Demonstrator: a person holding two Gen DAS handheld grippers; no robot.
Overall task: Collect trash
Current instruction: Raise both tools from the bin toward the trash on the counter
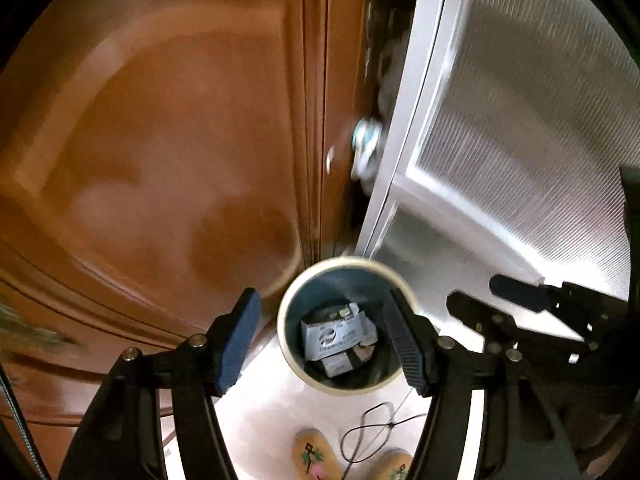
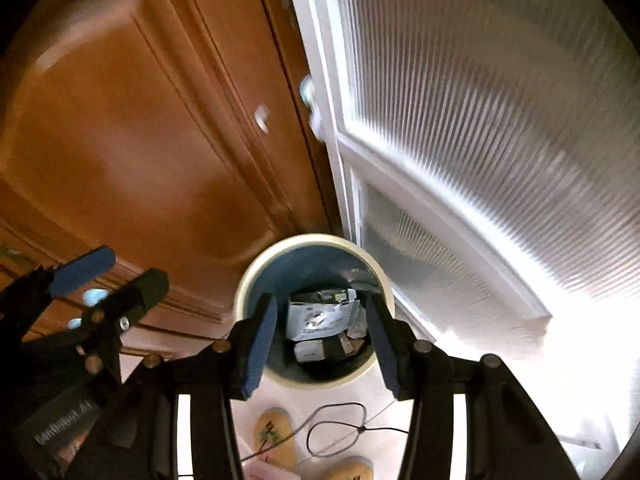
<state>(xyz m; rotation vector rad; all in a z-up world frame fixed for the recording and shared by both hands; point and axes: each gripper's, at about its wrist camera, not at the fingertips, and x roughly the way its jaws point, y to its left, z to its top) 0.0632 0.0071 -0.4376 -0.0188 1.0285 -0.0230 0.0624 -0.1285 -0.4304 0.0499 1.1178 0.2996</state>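
Note:
A round bin with a cream rim (image 1: 347,262) (image 2: 310,240) and a blue inside stands on the pale floor below both grippers. In it lie crumpled white cartons and wrappers (image 1: 334,340) (image 2: 320,316). My left gripper (image 1: 324,346) hangs open above the bin, with nothing between its blue pads. My right gripper (image 2: 320,346) hangs open above the bin too, and its pads hold nothing. Each gripper shows in the other's view: the right one (image 1: 496,304) at the right edge, the left one (image 2: 116,280) at the left edge.
A brown wooden door (image 1: 168,140) (image 2: 132,140) rises behind the bin on the left. A white-framed ribbed glass door (image 1: 520,120) (image 2: 480,120) stands to the right. Two yellow slippers (image 1: 316,456) (image 2: 276,432) and a thin black cord (image 1: 372,432) (image 2: 340,428) are on the floor in front.

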